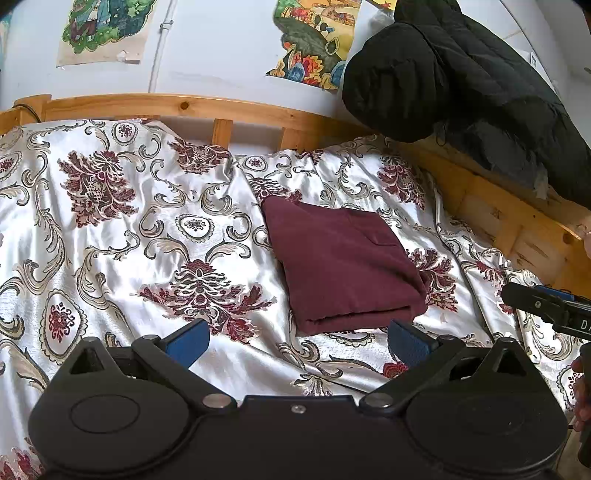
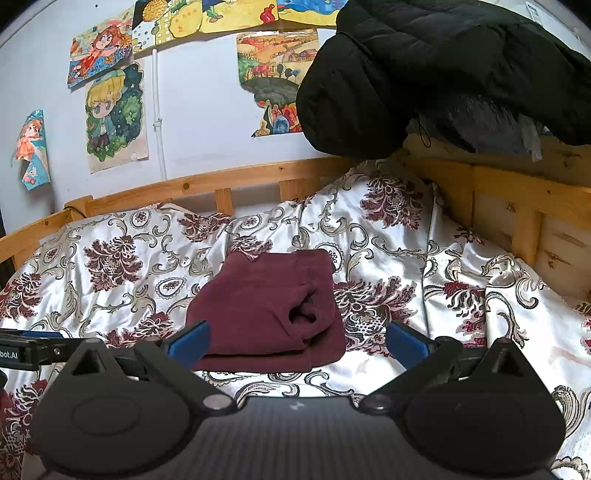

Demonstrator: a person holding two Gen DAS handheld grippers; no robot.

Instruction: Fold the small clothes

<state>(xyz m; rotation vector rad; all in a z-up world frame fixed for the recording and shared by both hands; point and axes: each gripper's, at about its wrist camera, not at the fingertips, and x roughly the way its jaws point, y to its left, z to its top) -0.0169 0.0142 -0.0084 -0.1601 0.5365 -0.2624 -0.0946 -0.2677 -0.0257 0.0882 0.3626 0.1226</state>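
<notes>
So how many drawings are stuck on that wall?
6, counted in the right view: one far left, two stacked, two along the top, one by the black coat. More may be hidden.

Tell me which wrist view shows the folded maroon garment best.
The left wrist view: the folded maroon garment lies unobstructed between the open blue fingers, its stacked edges visible. In the right wrist view the garment is partly covered by that gripper's left finger.

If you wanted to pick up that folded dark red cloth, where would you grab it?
Probably the thick stacked edge of the folded dark red cloth nearest the cameras. The layers show there and sit raised off the bedspread, so an open hand-held gripper could slide in low from the near side and pinch all layers.
</notes>
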